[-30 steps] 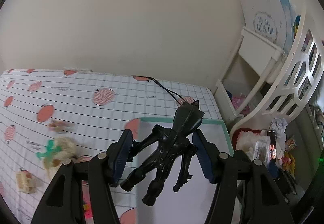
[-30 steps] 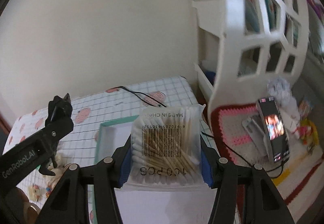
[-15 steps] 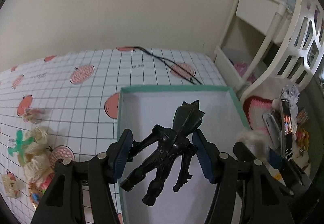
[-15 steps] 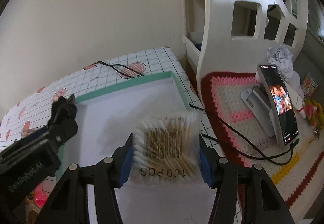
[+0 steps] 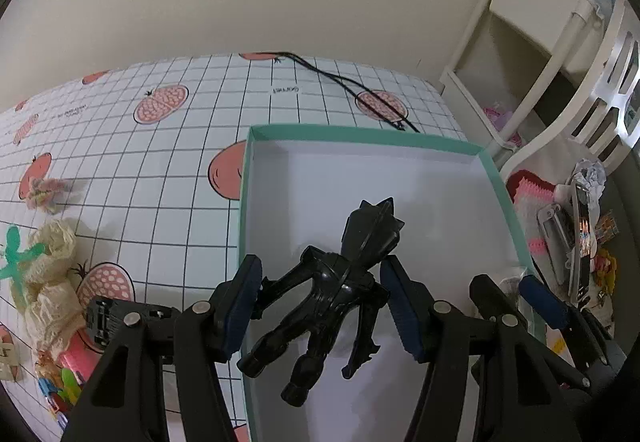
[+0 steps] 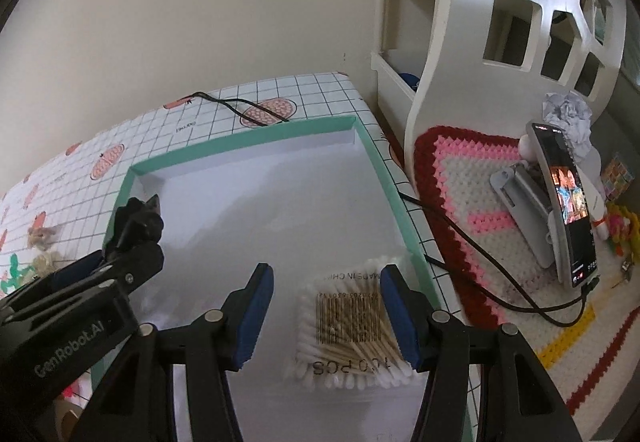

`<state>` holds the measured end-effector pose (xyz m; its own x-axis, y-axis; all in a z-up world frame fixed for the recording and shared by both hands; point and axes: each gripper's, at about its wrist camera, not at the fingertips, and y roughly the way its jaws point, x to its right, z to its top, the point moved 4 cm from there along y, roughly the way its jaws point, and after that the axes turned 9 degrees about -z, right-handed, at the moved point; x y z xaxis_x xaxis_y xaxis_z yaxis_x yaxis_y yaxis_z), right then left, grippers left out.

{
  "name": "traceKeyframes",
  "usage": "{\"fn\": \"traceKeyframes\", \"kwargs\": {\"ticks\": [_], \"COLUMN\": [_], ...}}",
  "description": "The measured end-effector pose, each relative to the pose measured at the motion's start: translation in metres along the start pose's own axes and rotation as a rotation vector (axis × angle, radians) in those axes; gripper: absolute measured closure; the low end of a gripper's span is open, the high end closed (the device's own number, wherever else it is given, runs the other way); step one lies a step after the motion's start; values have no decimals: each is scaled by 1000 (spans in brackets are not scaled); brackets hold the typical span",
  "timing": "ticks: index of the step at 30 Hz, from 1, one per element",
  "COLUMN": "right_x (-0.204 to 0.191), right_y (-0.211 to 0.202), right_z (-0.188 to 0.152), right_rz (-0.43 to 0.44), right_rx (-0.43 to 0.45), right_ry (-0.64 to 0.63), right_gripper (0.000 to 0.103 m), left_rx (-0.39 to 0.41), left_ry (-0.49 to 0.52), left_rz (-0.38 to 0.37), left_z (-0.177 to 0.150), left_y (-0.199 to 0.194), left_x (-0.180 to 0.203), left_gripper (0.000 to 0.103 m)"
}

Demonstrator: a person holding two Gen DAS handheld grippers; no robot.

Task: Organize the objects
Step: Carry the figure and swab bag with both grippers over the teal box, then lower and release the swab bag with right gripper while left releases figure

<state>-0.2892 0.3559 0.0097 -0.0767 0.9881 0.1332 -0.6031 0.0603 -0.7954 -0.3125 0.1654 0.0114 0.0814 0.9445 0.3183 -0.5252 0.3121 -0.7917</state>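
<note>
- The left wrist camera sits behind the left gripper (image 5: 320, 306) and looks forward and down along its fingers, close above the near left part of the teal-rimmed box (image 5: 500, 178).
- The right wrist camera looks the same way from behind the right gripper (image 6: 326, 312), low over the box's (image 6: 240, 146) near right corner.
- Both views share the box, the checked fruit-print tablecloth (image 5: 160, 162) (image 6: 312, 90), the black cable (image 5: 344, 86) (image 6: 232, 106), the white shelf unit (image 5: 560, 54) (image 6: 480, 22) and the phone (image 5: 582, 234) (image 6: 568, 202); each view also catches the other gripper at its edge.
</note>
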Motion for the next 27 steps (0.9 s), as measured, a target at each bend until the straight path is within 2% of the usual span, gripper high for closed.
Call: {"fn": "traceKeyframes", "kwargs": {"ticks": [10,27], "right_x": [-1,-4], "right_y": [3,-1], "right_z": [-4,-4], "right_rz": [-23,-7], "right_rx": [-8,-3], "right_ry": [-13,-23], "right_gripper": [44,41], "left_rx": [-14,-49], "left_ry": [-2,-20], "left_rz": [8,9], "left_z": [-4,-2], "left_y": [3,3], "left_x": [1,-2], "left_gripper": [40,40]}}
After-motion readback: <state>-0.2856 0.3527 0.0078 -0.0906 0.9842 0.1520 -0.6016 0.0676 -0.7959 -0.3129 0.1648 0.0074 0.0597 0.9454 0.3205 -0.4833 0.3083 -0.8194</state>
